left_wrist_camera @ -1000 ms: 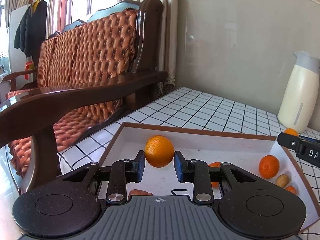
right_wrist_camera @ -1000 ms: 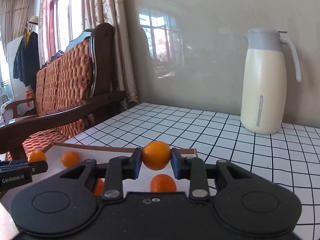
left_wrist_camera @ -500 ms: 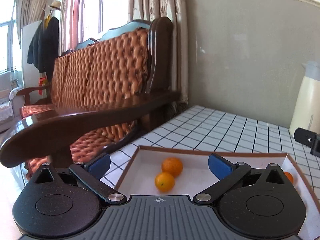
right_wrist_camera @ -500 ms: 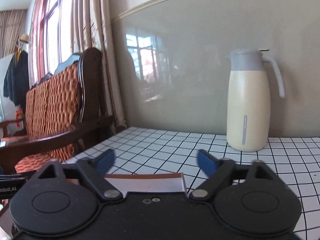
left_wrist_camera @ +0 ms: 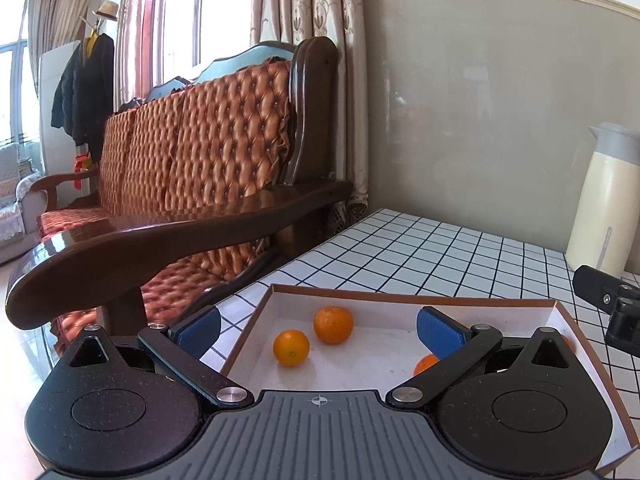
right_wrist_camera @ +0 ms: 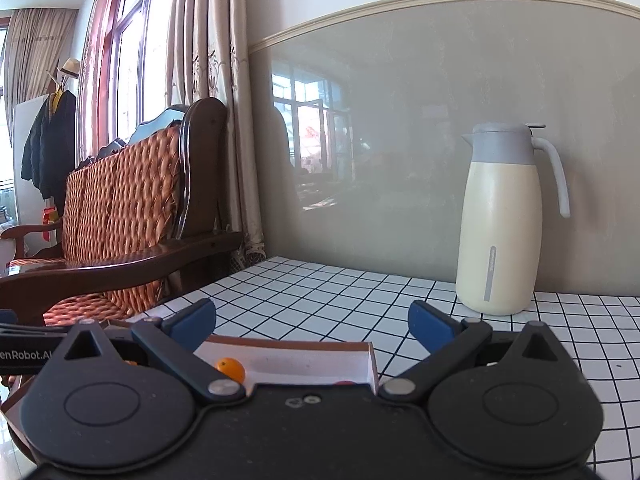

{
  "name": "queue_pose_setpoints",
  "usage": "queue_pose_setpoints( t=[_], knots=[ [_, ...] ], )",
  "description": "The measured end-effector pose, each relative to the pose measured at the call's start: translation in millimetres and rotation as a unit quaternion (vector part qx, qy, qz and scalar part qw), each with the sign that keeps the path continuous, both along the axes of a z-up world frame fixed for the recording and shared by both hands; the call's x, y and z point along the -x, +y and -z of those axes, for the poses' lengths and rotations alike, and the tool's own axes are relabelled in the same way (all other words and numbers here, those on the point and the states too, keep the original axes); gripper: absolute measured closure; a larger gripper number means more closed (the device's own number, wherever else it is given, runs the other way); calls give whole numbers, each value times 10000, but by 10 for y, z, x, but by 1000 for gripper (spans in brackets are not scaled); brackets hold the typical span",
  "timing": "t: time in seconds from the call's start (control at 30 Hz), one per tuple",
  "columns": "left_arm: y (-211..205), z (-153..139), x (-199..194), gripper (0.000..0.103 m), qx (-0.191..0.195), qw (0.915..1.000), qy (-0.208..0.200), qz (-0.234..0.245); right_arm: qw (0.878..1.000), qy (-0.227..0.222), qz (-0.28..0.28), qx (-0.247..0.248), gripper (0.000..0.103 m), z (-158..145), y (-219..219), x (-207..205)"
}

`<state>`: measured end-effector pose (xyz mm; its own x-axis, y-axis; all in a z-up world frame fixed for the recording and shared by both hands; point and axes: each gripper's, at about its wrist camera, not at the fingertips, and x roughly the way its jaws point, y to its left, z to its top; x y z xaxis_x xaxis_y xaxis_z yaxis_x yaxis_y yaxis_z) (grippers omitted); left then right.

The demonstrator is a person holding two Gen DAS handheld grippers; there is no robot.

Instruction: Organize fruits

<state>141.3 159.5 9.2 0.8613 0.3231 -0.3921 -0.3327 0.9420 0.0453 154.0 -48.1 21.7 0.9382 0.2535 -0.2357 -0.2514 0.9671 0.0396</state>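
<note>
A white box with a brown rim [left_wrist_camera: 400,298] sits on the checked table. Two oranges lie in it, one larger [left_wrist_camera: 333,324] and one smaller [left_wrist_camera: 291,347]; another orange fruit [left_wrist_camera: 425,365] peeks out behind my left gripper's right finger. My left gripper [left_wrist_camera: 318,330] is open and empty, raised above the box's near side. My right gripper [right_wrist_camera: 311,322] is open and empty above the box's right corner [right_wrist_camera: 370,354]. A small orange [right_wrist_camera: 231,367] shows in the box in the right wrist view. Part of the right gripper [left_wrist_camera: 608,300] shows at the left wrist view's right edge.
A cream jug with a grey lid [right_wrist_camera: 500,220] stands at the back of the table by the wall. A wooden sofa with orange cushions [left_wrist_camera: 192,168] stands close along the table's left side, its armrest [left_wrist_camera: 180,236] near the box.
Both grippers opened and let go of their oranges, which now lie in the box. Both grippers then rose and drew back from the box.
</note>
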Motion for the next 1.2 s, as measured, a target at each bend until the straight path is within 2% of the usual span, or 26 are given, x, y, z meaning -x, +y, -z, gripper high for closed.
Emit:
queue_pose_setpoints(
  t=[0.2,0.47,0.87,1.2],
  knots=[
    [-74,19,117,0,-83,9999,61,35,9999,82,-79,49,6,-8,-30,136],
    [-214,-90,376,0,-110,9999,24,112,9997,76,-216,92,6,-106,-85,516],
    [-480,-451,1241,0,-89,9994,-80,324,9992,365,-130,-48,6,-395,-414,1308],
    [-515,-601,1913,0,-66,9991,49,418,9989,457,-110,45,6,-520,-417,1897]
  ],
)
